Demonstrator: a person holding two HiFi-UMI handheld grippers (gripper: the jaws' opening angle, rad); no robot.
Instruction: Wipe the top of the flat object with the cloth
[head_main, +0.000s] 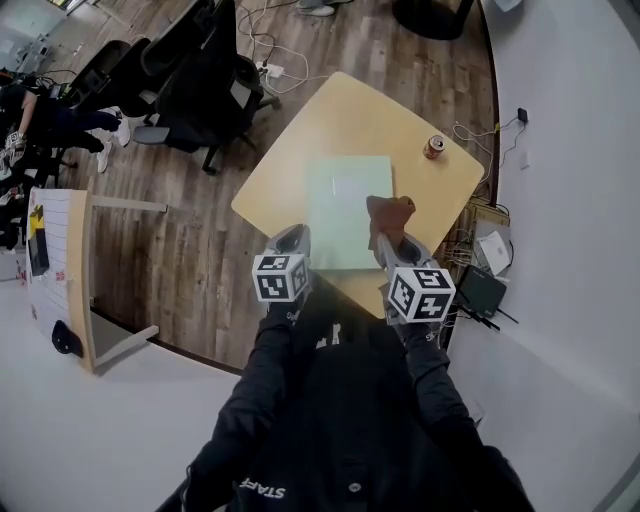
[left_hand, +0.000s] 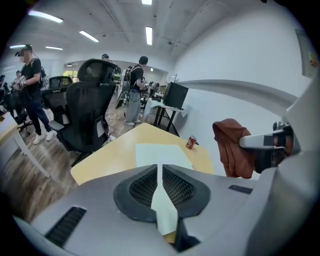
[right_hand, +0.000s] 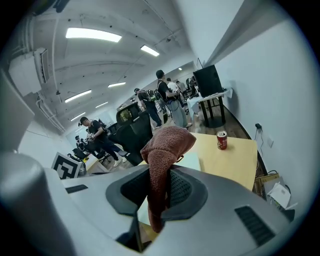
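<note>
Now, brown cloth (right_hand: 167, 145) in right hand-held gripper (right_hand: 159, 175), left hand-held gripper (left_hand: 159, 172) narrow, empty; can (head_main: 434, 147) label illegible.

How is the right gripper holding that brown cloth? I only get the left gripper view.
Observer: The right gripper view shows the right gripper shut on the cloth, with a bunch above the jaws and a tail hanging below.
Operator: Where is it relative to the sheet?
Observer: In the head view the cloth straddles the right edge of the green sheet, about halfway along it.
Operator: And my gripper?
Observer: The left gripper is beside the sheet's left edge, toward its near corner.
</note>
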